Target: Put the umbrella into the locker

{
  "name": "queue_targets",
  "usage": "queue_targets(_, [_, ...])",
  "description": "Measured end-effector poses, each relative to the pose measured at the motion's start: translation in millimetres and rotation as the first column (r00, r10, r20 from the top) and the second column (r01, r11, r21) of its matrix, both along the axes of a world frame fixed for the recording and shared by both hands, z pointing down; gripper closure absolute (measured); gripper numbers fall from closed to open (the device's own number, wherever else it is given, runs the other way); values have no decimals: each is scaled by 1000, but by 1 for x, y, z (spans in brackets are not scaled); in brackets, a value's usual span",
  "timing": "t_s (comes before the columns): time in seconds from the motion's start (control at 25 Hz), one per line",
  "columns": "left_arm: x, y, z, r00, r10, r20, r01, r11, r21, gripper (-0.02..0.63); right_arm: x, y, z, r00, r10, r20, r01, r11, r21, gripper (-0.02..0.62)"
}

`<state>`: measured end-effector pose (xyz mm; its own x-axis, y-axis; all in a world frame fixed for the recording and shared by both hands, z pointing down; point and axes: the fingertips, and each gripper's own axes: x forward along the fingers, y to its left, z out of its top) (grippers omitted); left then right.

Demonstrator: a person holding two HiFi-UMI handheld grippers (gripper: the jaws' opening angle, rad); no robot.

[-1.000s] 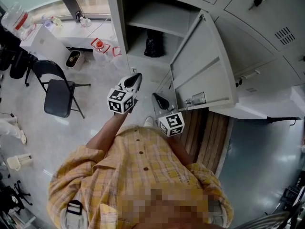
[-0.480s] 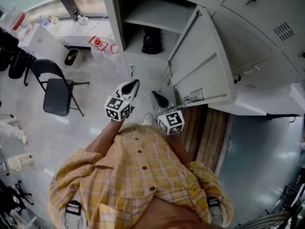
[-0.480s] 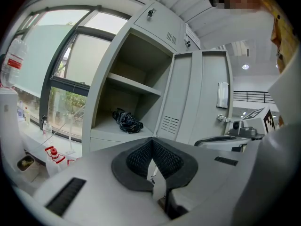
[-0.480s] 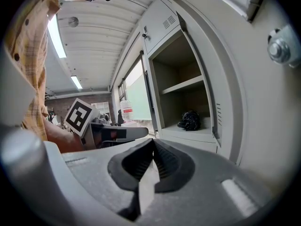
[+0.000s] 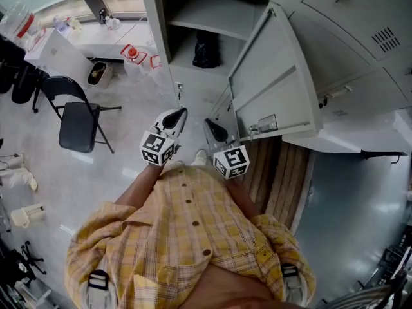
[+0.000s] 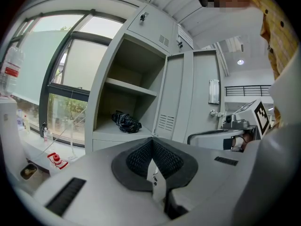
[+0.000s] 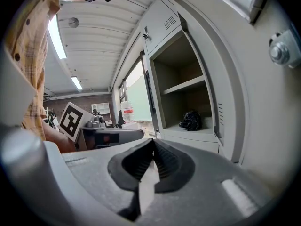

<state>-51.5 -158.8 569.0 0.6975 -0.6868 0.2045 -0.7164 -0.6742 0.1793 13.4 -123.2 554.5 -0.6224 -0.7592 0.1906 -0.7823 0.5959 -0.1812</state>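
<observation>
Meanwhile left gripper and right gripper press fingers together, umbrella lying inside the locker.

Left claw backed off from the open locker over the last second: in the head view it slid down and slightly left, toward the person's plaid shirt. Its marker cube now sits lower in frame, closer to the shirt's top edge than before. The cube also rolled a bit, so its marker faces show at a different angle.
</observation>
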Motion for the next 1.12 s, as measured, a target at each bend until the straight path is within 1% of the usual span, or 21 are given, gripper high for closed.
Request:
queue_targets(0.4, [10,9,3,998,53,17,-53,999,5,603,7,0,0,1000,30,-1,-30,1000,-1,597])
queue_targets(0.56, [6,10,8,999,53,4,-53,998,-14,603,5,-1,2,1000,25,-9,-25,1000,-1,597])
queue_targets(0.8, [1,16,12,998,64,9,-64,998,-18,603,4,-2,3,1000,26,-10,-26,1000,-4,597])
queue_targets(1.0, [-7,17,14,999,50,8,-50,998,-24,603,2,-4,4,1000,25,-15,-25,1000,-4,597])
queue_targets(1.12, [-6,16,12,998,56,12,-56,998,-14,603,0,-6,4,1000,27,-16,-27,1000,-2,597])
